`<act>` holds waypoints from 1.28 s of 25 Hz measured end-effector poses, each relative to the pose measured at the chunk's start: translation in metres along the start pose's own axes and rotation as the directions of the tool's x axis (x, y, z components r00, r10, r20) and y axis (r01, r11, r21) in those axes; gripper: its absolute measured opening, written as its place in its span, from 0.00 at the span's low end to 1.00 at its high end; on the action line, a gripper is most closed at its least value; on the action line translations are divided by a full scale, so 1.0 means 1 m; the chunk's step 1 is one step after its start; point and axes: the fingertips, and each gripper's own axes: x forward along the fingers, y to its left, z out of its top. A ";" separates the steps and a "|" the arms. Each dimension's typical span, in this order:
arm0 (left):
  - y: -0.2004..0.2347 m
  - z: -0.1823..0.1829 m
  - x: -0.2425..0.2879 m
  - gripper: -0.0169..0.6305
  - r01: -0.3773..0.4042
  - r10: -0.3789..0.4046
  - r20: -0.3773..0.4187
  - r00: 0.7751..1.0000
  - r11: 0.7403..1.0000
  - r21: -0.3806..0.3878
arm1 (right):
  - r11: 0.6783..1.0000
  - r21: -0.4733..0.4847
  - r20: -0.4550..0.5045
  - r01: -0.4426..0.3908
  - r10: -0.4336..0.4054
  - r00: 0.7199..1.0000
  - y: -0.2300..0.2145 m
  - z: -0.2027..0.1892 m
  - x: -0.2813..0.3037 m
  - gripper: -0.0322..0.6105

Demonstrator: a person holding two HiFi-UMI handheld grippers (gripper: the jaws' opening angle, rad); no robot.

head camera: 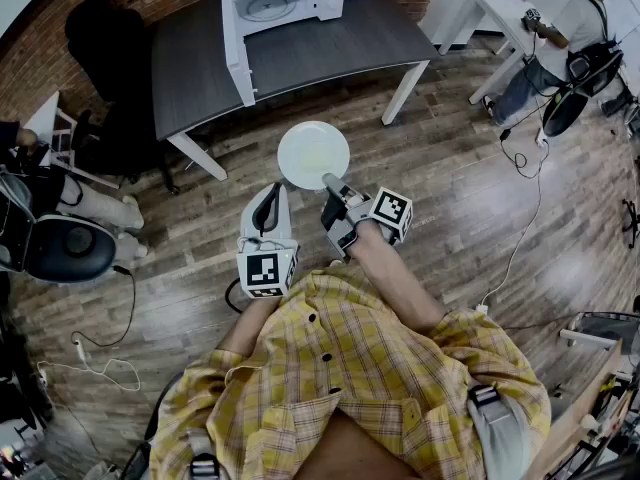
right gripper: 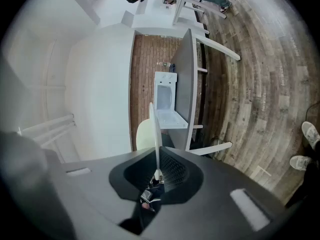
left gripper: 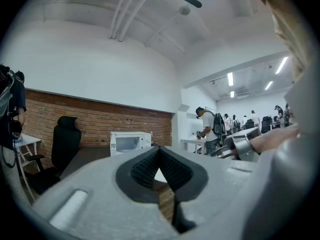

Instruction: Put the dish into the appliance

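A round white dish (head camera: 313, 154) hangs over the wooden floor in front of a dark table (head camera: 330, 48). My right gripper (head camera: 330, 181) is shut on its near rim. In the right gripper view the dish (right gripper: 156, 134) stands edge-on between the pads of the right gripper (right gripper: 158, 171). A white microwave (head camera: 282, 0) sits on the table with its door (head camera: 238, 58) swung open; the microwave (right gripper: 165, 96) also lies straight ahead of the dish. My left gripper (head camera: 268, 196) is held left of the dish, shut and empty. From the left gripper (left gripper: 160, 156) the microwave (left gripper: 129, 142) shows far off.
A black office chair (head camera: 110, 58) stands left of the table. Another chair (head camera: 70, 248) and cables (head camera: 100, 353) lie on the floor at the left. A person (head camera: 560, 38) works at a white desk at the far right, with cables (head camera: 525, 218) trailing across the floor.
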 end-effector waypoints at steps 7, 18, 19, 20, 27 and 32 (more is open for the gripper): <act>0.003 -0.001 0.001 0.02 -0.009 0.009 -0.001 1.000 1.000 0.005 | 1.000 -0.007 -0.008 -0.007 0.007 1.000 -0.003 0.000 0.004 0.08; -0.010 -0.005 0.001 0.02 -0.025 0.025 -0.011 1.000 1.000 0.009 | 1.000 0.011 -0.014 -0.008 0.008 1.000 -0.005 0.008 -0.007 0.08; -0.013 -0.005 0.003 0.02 -0.028 0.028 -0.013 1.000 1.000 0.012 | 1.000 0.013 -0.019 -0.009 0.010 1.000 -0.006 0.009 -0.010 0.08; -0.018 -0.005 0.004 0.02 -0.029 0.030 -0.015 0.999 0.999 0.017 | 1.000 0.015 -0.022 -0.013 0.013 1.000 -0.007 0.012 -0.013 0.08; -0.039 -0.002 0.014 0.02 -0.048 0.049 -0.015 0.999 0.997 0.060 | 0.999 0.030 -0.040 -0.041 0.042 0.998 -0.005 0.028 -0.022 0.08; -0.048 -0.005 0.019 0.02 -0.065 0.067 -0.026 0.997 0.996 0.065 | 0.999 0.029 -0.062 -0.045 0.047 0.997 -0.006 0.035 -0.026 0.08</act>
